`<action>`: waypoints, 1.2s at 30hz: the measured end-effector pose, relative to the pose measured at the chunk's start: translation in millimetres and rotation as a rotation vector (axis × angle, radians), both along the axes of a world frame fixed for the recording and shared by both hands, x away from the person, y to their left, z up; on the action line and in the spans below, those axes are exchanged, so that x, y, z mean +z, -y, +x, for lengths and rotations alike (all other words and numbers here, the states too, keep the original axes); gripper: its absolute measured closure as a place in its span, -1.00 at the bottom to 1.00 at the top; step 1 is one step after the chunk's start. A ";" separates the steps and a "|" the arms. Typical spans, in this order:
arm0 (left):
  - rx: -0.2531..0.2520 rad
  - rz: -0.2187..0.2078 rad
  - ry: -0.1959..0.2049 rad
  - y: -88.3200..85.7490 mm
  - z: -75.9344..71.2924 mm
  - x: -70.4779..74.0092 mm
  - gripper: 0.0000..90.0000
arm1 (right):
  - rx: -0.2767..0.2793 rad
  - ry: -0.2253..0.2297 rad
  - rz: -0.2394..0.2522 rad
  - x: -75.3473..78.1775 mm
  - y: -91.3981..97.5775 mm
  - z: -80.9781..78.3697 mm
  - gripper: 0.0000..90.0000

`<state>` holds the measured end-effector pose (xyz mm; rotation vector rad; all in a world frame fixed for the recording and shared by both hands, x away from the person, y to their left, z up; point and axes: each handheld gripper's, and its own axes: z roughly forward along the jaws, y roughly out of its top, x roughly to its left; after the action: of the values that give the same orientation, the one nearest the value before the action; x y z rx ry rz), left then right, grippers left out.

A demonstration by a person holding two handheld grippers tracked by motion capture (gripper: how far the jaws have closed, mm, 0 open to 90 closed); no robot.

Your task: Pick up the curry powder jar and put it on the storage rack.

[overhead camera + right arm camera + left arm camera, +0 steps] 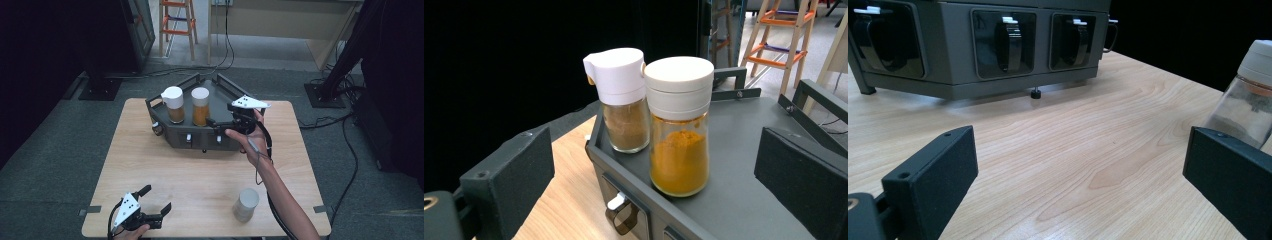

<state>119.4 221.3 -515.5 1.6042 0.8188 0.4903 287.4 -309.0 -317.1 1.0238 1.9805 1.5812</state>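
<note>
wooden ladder [178, 22] and floor cables [345, 165] beyond the table [200, 180].

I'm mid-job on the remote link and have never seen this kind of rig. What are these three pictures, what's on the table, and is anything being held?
There is no robot arm: a person holds a two-jaw tool in each hand. The high view looks down on the wooden table from the person's side. The other two pictures come from cameras riding on each tool, looking out between its black jaws.

The left hand-held gripper sits near the table's front edge, jaws apart, holding nothing. The right hand-held gripper is up at the dark grey rack, also open and holding nothing.

On top of the rack stand two spice jars close together: one with a white spouted cap and brown powder, one with a flat white lid and orange powder. A third jar stands alone on the table near the front right.
</note>
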 end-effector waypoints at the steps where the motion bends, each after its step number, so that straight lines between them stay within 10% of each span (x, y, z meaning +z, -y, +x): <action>1: 0.000 0.000 0.000 0.0 0.1 0.0 -0.98 | 0.001 0.003 0.000 -0.4 1.2 -1.3 -0.95; 36: 0.004 -0.003 -0.002 -0.9 1.0 -0.5 -0.98 | 0.058 0.009 0.035 -30.0 35.3 -47.1 -0.95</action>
<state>120.3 222.2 -516.0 1.6011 0.8236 0.4902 240.3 -344.3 -347.1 0.9795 2.0001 1.6536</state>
